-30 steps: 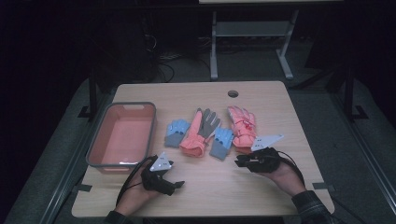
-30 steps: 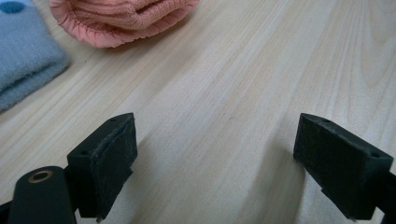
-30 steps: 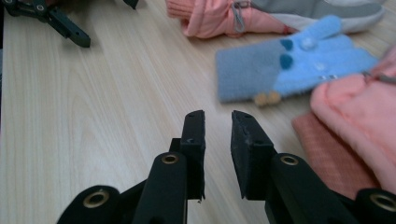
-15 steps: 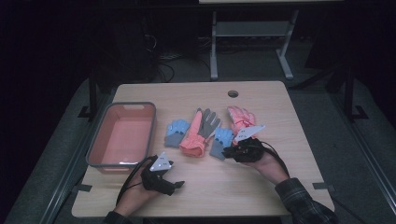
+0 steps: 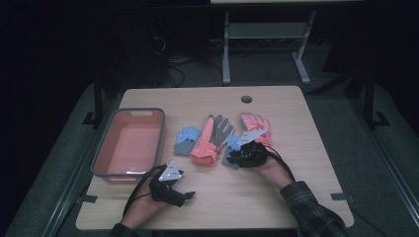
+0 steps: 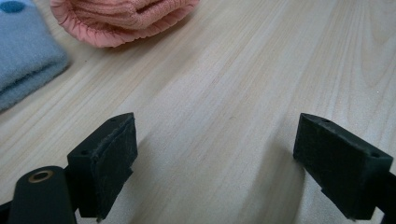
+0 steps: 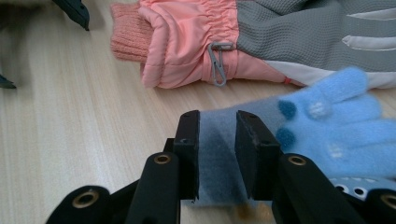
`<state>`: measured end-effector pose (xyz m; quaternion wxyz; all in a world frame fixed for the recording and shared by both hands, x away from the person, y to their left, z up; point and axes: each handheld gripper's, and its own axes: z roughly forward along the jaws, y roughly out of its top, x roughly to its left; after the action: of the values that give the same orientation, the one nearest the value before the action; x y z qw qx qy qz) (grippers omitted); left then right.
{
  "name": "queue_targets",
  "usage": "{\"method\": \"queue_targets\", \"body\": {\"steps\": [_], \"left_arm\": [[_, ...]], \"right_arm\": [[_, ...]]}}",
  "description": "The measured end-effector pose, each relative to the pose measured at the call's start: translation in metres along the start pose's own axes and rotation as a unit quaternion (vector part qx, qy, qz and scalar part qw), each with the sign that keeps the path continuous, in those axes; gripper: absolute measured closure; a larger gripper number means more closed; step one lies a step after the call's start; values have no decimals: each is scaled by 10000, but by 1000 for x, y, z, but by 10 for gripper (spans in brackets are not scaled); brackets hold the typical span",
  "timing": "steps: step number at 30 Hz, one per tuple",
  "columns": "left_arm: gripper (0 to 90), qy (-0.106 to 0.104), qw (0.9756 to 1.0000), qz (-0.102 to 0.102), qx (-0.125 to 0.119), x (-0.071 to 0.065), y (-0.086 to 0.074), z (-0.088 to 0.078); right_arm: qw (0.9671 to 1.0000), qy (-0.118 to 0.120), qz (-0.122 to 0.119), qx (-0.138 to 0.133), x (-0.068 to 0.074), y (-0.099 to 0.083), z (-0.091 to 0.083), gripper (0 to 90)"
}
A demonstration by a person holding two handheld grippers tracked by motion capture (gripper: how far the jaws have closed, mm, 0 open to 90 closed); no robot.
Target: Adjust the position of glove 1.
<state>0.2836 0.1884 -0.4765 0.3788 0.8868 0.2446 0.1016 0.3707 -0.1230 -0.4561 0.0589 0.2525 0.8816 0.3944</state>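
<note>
The right claw (image 7: 217, 154) pinches the grey cuff of a small blue fleece glove (image 7: 327, 126), its jaws having just eased apart slightly, beside the pink-and-grey ski glove (image 7: 261, 42) on the bench (image 5: 306, 187). The left claw (image 6: 215, 172) rests wide open, holding nothing.

You've moved the right gripper (image 5: 236, 154) left from the table's right side onto the small blue glove (image 7: 327, 119); its jaws, just opening a bit, now pinch the cuff.
</note>
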Motion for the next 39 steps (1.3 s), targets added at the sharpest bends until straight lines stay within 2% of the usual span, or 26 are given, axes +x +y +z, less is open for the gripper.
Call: {"method": "queue_targets", "body": {"steps": [8, 13, 17, 19, 20, 24, 29, 32, 36, 39], "left_arm": [[128, 1, 10000, 1, 0, 0, 0, 0], [129, 0, 10000, 5, 2, 0, 0, 0], [129, 0, 10000, 6, 3, 0, 0, 0], [128, -1, 10000, 7, 4, 0, 0, 0], [128, 1, 10000, 4, 4, 0, 0, 0], [129, 0, 10000, 1, 0, 0, 0, 0], [129, 0, 10000, 4, 2, 0, 0, 0], [128, -1, 10000, 6, 4, 0, 0, 0], [129, 12, 10000, 31, 5, 0, 0, 0], [128, 10, 10000, 31, 6, 0, 0, 0]], "right_arm": [[9999, 32, 99, 126, -3, -3, 8, 679], [9997, 32, 133, 194, -2, -4, 10, 739], [9995, 86, 197, 225, -3, -4, 10, 842], [9996, 35, 105, 243, -2, -3, 10, 850], [9995, 95, 175, 228, -1, -3, 10, 854], [9998, 119, 114, 129, 1, -1, 4, 859], [9997, 191, 120, -16, 12, 3, -8, 859], [9997, 224, 87, 22, 20, -1, -13, 858], [9994, 295, 87, 125, 39, -10, -24, 856], [9993, 340, 62, 133, 45, -15, -28, 855]]}}
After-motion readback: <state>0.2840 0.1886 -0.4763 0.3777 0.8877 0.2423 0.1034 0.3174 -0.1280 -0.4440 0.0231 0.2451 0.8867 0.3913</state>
